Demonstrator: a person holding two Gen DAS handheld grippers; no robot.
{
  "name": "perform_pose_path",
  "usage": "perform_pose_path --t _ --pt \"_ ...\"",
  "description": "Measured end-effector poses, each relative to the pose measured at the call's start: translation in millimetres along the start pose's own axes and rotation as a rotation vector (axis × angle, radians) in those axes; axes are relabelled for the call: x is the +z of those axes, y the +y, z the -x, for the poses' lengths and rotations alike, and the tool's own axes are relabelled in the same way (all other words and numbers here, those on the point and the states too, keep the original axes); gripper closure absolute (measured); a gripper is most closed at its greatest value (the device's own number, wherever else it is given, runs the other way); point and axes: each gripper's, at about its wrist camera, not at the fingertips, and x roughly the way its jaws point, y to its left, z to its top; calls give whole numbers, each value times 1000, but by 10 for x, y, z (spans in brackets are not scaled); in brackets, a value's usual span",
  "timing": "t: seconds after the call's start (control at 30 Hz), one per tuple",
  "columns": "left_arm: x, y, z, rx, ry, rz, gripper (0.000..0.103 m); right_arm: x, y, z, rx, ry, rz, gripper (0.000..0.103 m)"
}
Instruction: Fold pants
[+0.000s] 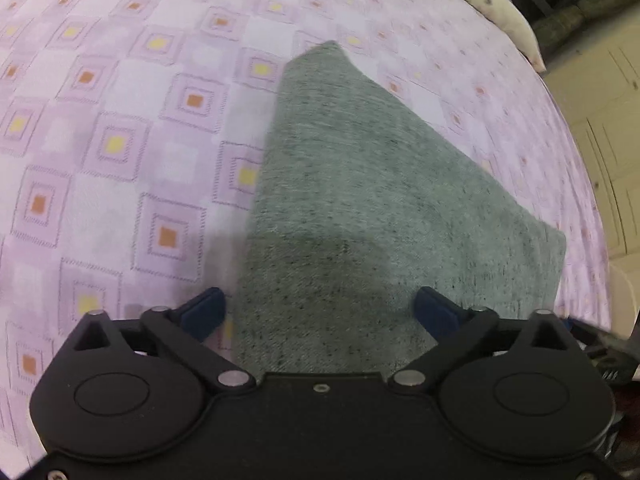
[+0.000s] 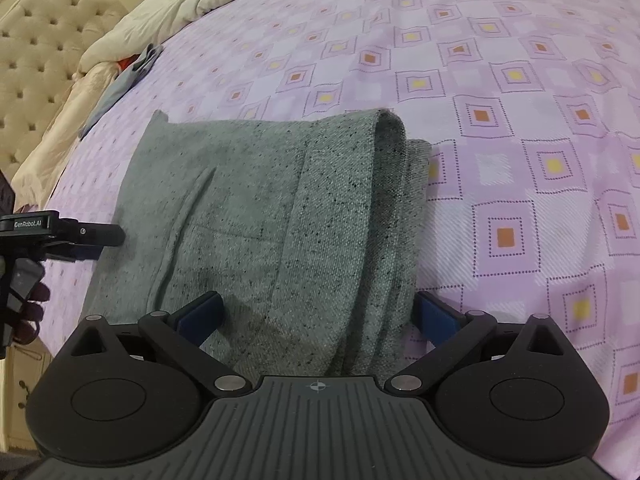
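Nearest me, left gripper [image 1: 320, 312] jaws apart over one folded pants [image 1: 376, 208] on the bedsheet [image 1: 120, 120]. Right wrist view: right gripper [image 2: 318, 314] also apart, empty; I count one pants bundle, one hand [image 2: 30, 312] at left.

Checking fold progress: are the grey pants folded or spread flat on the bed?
Folded. The grey pants lie in stacked layers, with a rounded fold edge on their right side in the right wrist view, resting on the purple bedsheet.
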Motion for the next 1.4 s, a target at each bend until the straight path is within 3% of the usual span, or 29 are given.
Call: perform_pose_path --t 0.2,0.47,0.63,0.77,0.8,0.83,0.87,0.9,0.97,1.0,1.23,1.4 --pt "70 -208 -135 -50 -18 -56 2 -3 -18 10 15 3 23 0" --pt "95 -384 -234 26 -98 -39 2 -16 -68 42 36 -11 5 0" --pt "-14 -361 -216 42 -163 11 3 12 -211 56 94 -67 -115 0" --pt "128 -442 -255 99 -89 74 4 51 -325 43 125 -90 -253 2" --pt "158 -467 -261 105 -75 82 7 76 -340 36 124 -86 -292 14" --pt "183 -505 -266 112 -71 77 21 106 -356 28 130 -76 -322 52" --pt "179 -541 -245 123 -77 65 36 132 -372 -1 138 -48 -354 65" --pt "165 -569 -218 126 -85 60 43 142 -379 -22 163 -38 -373 70" --pt "117 -614 -133 142 -113 64 65 170 -284 12 146 -44 -326 75" --pt "98 -629 -75 148 -126 66 69 194 -216 43 123 -41 -294 76" --pt "146 -533 415 133 -196 44 72 408 402 375 92 -114 -171 77" --pt "541 38 981 146 -232 47 72 784 1062 187 158 -137 -137 77"
